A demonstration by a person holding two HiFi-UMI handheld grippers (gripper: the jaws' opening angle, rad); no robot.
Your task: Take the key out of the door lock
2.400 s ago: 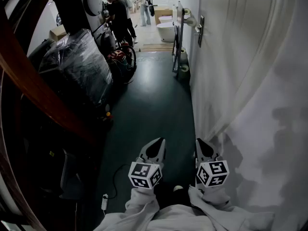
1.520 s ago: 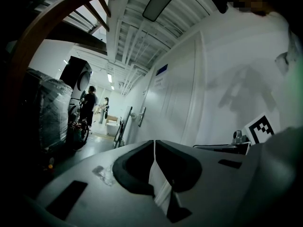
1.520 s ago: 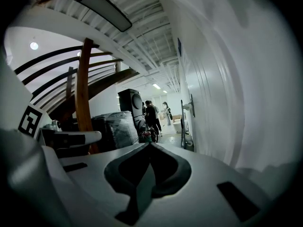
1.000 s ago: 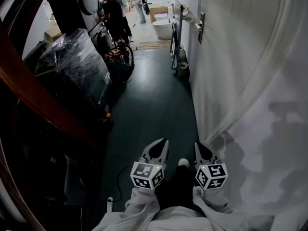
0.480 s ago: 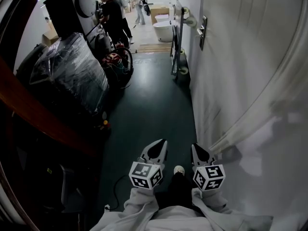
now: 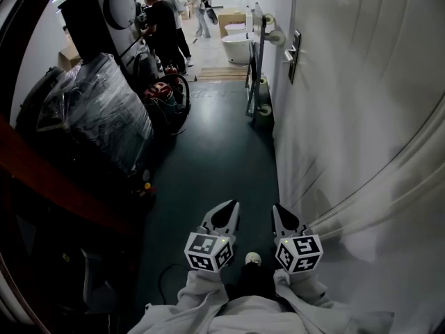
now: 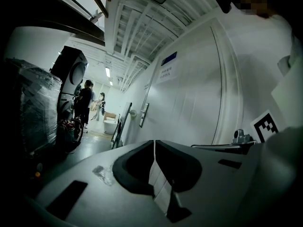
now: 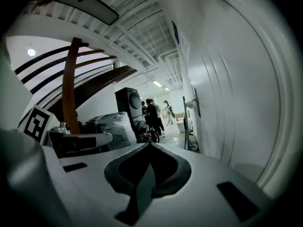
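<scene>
Far up the corridor, near the far edge of the white door [image 6: 348, 117] that fills the right side of the head view, sits the lock plate [image 6: 294, 54] with its lever handle [image 6: 285, 42]. The key in it is too small to make out in any view.

Both grippers are well apart from that lock, low at the near edge of the dark green floor [image 6: 222, 152]. The left gripper [image 6: 227, 213] has its jaws pressed together with nothing between them; its own view shows the two pads meeting along one thin seam. The right gripper [image 6: 283, 216], just beside the foot of the door, likewise has its jaws closed tip to tip and holds nothing. Pale sleeves [image 6: 201, 294] run back from both grippers toward the bottom of the head view. A shoe tip [image 6: 253, 258] shows on the floor between them.

Along the floor's left edge stands a bulky load wrapped in clear plastic [image 6: 97, 117]. A tall black machine [image 6: 97, 12] with a round front rises behind it. A reddish-brown wooden beam [image 6: 49, 179] slants across the left foreground. At the floor's far end several people [image 6: 163, 19] stand near a white tub [image 6: 240, 44] in a brightly lit area.
</scene>
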